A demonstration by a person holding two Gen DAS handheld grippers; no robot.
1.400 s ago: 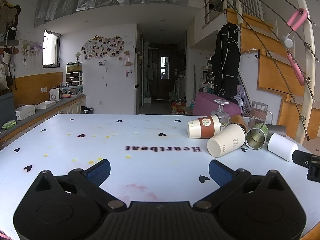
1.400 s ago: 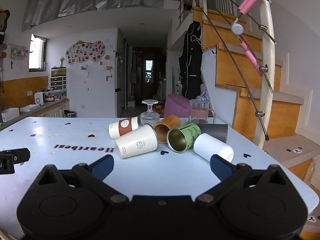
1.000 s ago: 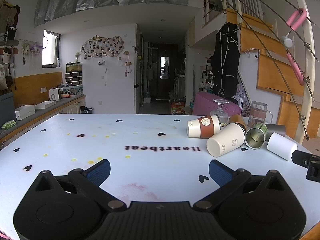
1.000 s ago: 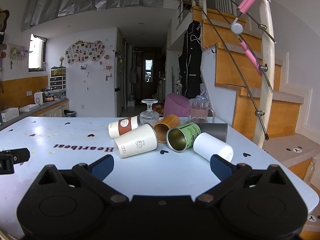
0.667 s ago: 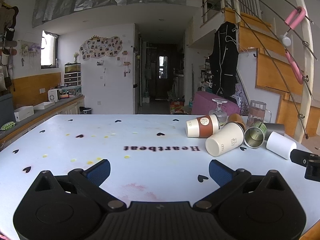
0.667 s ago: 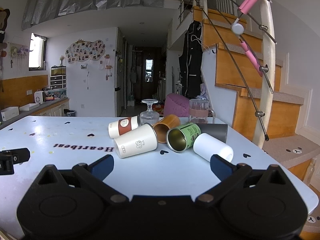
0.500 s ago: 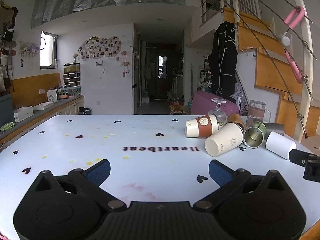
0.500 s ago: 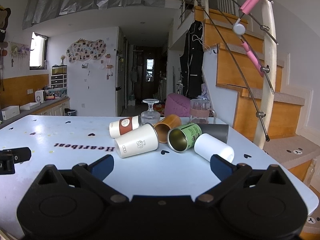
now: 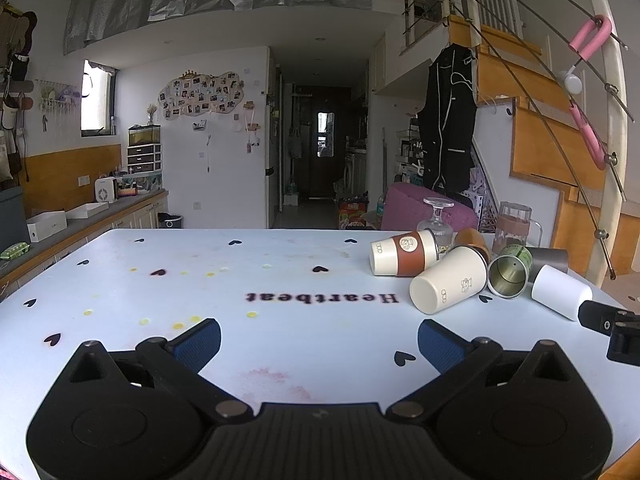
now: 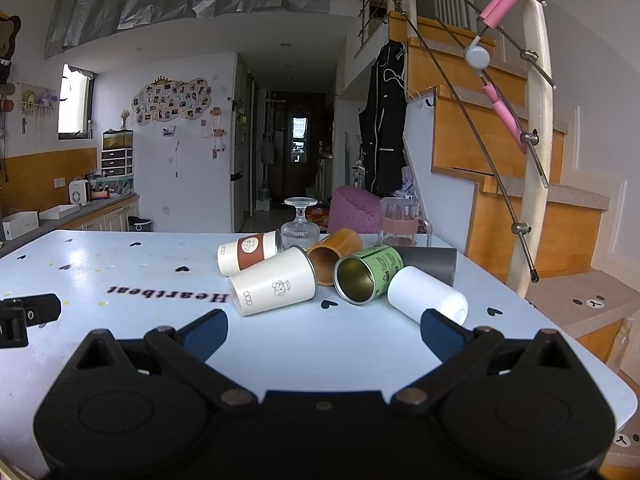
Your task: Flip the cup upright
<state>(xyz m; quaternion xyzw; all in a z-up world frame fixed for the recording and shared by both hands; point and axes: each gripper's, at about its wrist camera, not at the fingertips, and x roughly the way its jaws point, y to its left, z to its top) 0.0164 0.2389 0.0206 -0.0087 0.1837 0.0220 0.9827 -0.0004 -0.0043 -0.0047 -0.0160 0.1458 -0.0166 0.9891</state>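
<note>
Looking across the pale blue table (image 10: 132, 256) with the black "Heartbeat" lettering (image 9: 322, 298) and small hearts printed on it, I am seeing a huddle of toppled cups near its far right corner, all of them lying on their sides. I am holding the right gripper (image 10: 323, 330) low over the near edge with its blue-padded fingers (image 10: 206, 332) spread wide and nothing between them; the left gripper (image 9: 318, 340) is hovering likewise, released and empty, well to the left of the cups.

Nearest the right gripper, the plain white cup (image 10: 427, 295) is lying just beyond the right finger pad. The cream paper cup (image 10: 274, 286) with a small bear print is resting with its base towards me, touching the brown-sleeved paper cup (image 10: 248, 252) behind it. The green tin can (image 10: 366, 270) is showing me its open brassy mouth, pressed between the white cup and the amber cup (image 10: 334, 254). A dark grey cup (image 10: 430, 262) is lying behind the can.

Behind the huddle, a stemmed glass (image 10: 300, 222) is standing upside down, and a clear tumbler with a pink band (image 10: 398, 222) is standing upright at the table's far edge
</note>
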